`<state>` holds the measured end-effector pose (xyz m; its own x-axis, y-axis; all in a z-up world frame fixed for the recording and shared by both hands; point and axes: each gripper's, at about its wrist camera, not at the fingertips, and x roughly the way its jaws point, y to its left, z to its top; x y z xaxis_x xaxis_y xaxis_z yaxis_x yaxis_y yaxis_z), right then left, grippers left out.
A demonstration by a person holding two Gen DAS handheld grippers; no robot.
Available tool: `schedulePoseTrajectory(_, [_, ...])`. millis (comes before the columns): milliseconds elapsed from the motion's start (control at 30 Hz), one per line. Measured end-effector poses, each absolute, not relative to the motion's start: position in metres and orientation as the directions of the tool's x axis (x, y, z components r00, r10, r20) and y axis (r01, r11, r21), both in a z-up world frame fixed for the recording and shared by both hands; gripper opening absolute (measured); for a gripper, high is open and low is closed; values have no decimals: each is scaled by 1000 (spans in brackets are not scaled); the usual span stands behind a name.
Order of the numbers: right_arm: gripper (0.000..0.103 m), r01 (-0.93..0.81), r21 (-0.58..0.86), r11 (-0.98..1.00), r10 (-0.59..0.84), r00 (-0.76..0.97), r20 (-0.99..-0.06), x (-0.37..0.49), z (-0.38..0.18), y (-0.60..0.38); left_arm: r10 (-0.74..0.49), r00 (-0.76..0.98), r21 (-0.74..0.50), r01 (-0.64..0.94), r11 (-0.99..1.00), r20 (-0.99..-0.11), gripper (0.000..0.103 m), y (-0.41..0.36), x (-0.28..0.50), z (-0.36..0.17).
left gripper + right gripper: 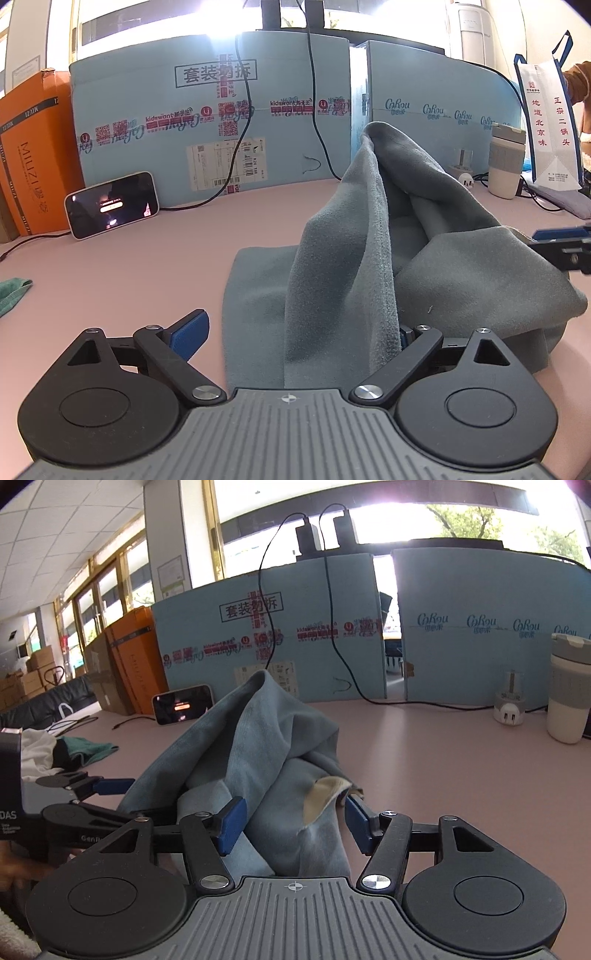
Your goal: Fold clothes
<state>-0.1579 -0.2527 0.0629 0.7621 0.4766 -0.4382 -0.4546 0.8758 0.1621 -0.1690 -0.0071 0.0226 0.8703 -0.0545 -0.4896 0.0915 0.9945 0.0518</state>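
- Right, my left gripper (295, 336): jaws spread wide. Left pad (188, 334) is clear of any cloth; right pad is buried under a fold, so I can't tell whether it touches. Nothing clamped.
- My right gripper (291, 823): jaws roughly half open, straddling the cloth, both blue pads (231, 825) standing off it. No grip.
- Grey-blue garment (369, 258) sits bunched on the pink table (129, 266), right in front of both grippers, draped over the left gripper's right finger.
- Orientation: the heap rises to a peak at its far end; the long axis runs from my jaws away toward the blue cardboard wall (221, 122). A hemmed edge follows that line up to the peak.
- A flat part lies on the table on the left of the heap.
- Right wrist view: beige inner patch (325, 794) exposed near the right pad.
- Further out: phone (110, 205) leaning on the wall, cup (506, 162) far right, green cloth (13, 293) at the left edge.
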Motion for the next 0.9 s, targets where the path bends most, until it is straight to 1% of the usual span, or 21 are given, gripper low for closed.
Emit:
schedulePoseTrajectory(167, [60, -444, 195, 874, 482, 748, -457, -166, 53, -253, -56, 865, 43, 89, 995, -499, 95, -6, -168, 20])
schedulePoseTrajectory(400, [60, -428, 210, 879, 476, 759, -444, -176, 53, -259, -81, 851, 22, 107, 994, -519, 96, -4, -164, 16])
schedulePoseTrajectory(467, [61, -417, 211, 884, 467, 767, -440, -179, 53, -262, -82, 847, 21, 110, 994, -526, 96, -5, -164, 14])
schedulePoseTrajectory(600, [64, -385, 246, 889, 457, 774, -438, -183, 49, -271, -77, 863, 35, 109, 993, -500, 96, -7, -169, 14])
schedulePoseTrajectory(667, [64, -365, 275, 889, 454, 772, -445, -185, 44, -276, -81, 870, 44, 117, 992, -486, 95, -8, -172, 15])
schedulePoseTrajectory(700, [64, -355, 286, 890, 452, 770, -450, -185, 41, -278, -85, 873, 48, 123, 991, -480, 93, -9, -173, 15])
schedulePoseTrajectory(867, [64, -306, 326, 894, 434, 768, -470, -190, 30, -289, -95, 891, 94, 152, 984, -445, 92, -16, -181, 15])
schedulePoseTrajectory(900, [64, -295, 334, 895, 430, 768, -474, -191, 28, -291, -95, 895, 102, 154, 983, -437, 90, -18, -182, 15])
